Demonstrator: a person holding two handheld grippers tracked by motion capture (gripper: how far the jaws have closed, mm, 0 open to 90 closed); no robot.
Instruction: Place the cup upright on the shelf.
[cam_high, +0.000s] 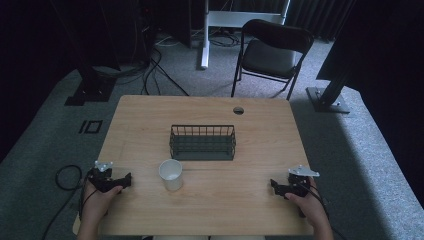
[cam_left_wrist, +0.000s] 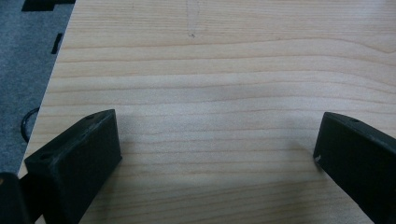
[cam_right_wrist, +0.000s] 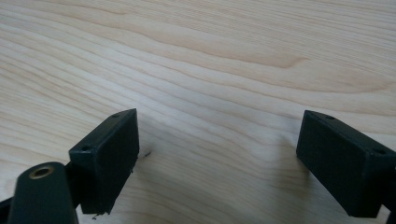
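Note:
A white paper cup (cam_high: 171, 174) stands upright on the wooden table (cam_high: 250, 130), just in front of a dark wire basket (cam_high: 202, 142) at the table's middle. My left gripper (cam_high: 126, 181) rests near the left front edge, left of the cup, held by a hand. Over at the right front my right gripper (cam_high: 273, 186) rests the same way, pointing inward. In the left gripper view my left gripper (cam_left_wrist: 217, 140) is open over bare wood. In the right gripper view my right gripper (cam_right_wrist: 217, 140) is open too, nothing between its jaws.
A black folding chair (cam_high: 270, 52) stands beyond the table's far edge. A round cable hole (cam_high: 238, 110) sits near the far edge. Cables (cam_high: 65, 176) lie on the grey carpet at the left. Dark stands flank both far sides.

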